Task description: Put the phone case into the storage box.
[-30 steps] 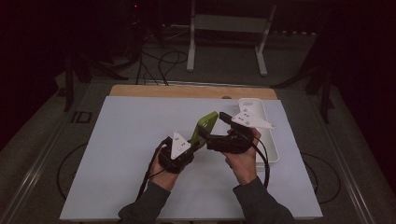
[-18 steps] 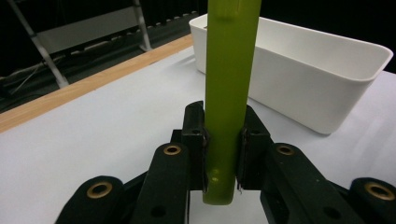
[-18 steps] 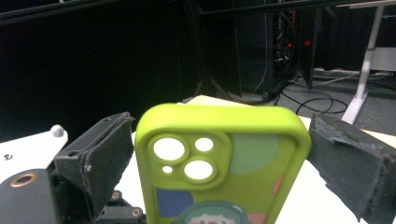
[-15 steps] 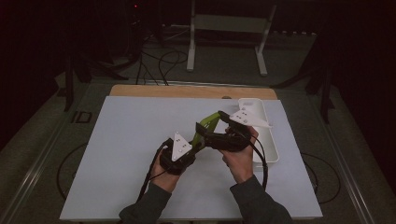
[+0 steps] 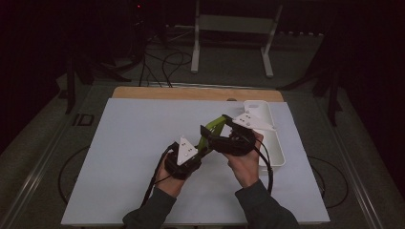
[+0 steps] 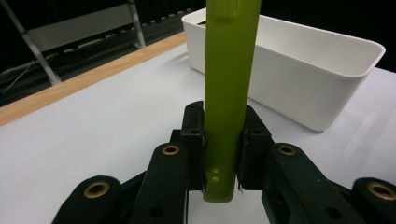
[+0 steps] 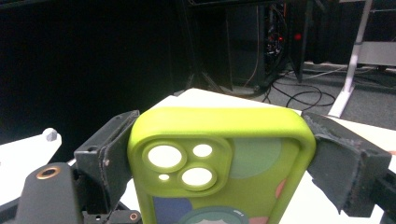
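A lime-green phone case with camera cut-outs and a cartoon print is held up over the white table mat, tilted up to the right. My left gripper is shut on the case's lower end across its thin edge, pads pressing both faces. My right gripper reaches in from the right and spans the case's width near the camera end. Its jaws have just been closing with the case between them, and both pads now touch its side edges.
A long white bin stands at the mat's right side, just behind the right hand; its wall is close behind the case. A wooden strip runs along the far edge. Cables and a metal stand lie on the dark floor beyond.
The right gripper's jaws have come in around the case's upper end and narrowed onto it. The left gripper keeps its hold in the same spot.
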### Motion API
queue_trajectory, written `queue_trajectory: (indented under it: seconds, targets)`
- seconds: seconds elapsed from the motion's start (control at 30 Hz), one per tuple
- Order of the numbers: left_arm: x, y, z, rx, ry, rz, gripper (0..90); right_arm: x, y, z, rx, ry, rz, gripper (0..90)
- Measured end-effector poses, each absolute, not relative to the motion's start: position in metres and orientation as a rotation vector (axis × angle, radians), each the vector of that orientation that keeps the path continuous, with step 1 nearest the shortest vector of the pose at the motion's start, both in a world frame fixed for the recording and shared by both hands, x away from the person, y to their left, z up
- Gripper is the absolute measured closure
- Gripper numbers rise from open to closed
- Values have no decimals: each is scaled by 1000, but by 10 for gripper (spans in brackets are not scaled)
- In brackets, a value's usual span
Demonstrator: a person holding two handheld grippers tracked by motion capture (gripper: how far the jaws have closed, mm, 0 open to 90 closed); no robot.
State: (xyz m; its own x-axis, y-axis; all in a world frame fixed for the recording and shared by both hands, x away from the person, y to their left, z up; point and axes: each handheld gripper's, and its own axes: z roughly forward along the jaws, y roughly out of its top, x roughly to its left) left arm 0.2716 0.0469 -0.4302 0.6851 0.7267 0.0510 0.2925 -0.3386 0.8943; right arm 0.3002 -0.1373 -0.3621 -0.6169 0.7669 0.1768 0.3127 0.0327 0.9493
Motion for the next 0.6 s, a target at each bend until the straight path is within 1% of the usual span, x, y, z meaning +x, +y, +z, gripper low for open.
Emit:
queue_trajectory:
  seconds: [0.07, 0.1, 0.13, 0.23, 0.37, 0.43, 0.6]
  targets:
    - [272, 47, -430, 1919, 795, 553, 723, 300, -137, -362, 1093, 1938, 1610, 154]
    - [272, 47, -430, 1915, 800, 551, 688, 300, -137, -362, 1091, 1939, 1607, 154]
    - [273, 48, -430, 1907, 808, 534, 642, 299, -137, -362, 1090, 1938, 1607, 154]
    - [274, 48, -430, 1905, 827, 544, 495, 299, -136, -362, 1089, 1938, 1608, 154]
    - [274, 53, -431, 1890, 846, 568, 359, 298, -137, -362, 1089, 1934, 1602, 154]
    - [274, 54, -431, 1887, 850, 573, 330, 298, -137, -361, 1090, 1933, 1601, 154]
    - [276, 59, -430, 1901, 856, 558, 316, 298, -137, -361, 1085, 1935, 1600, 154]
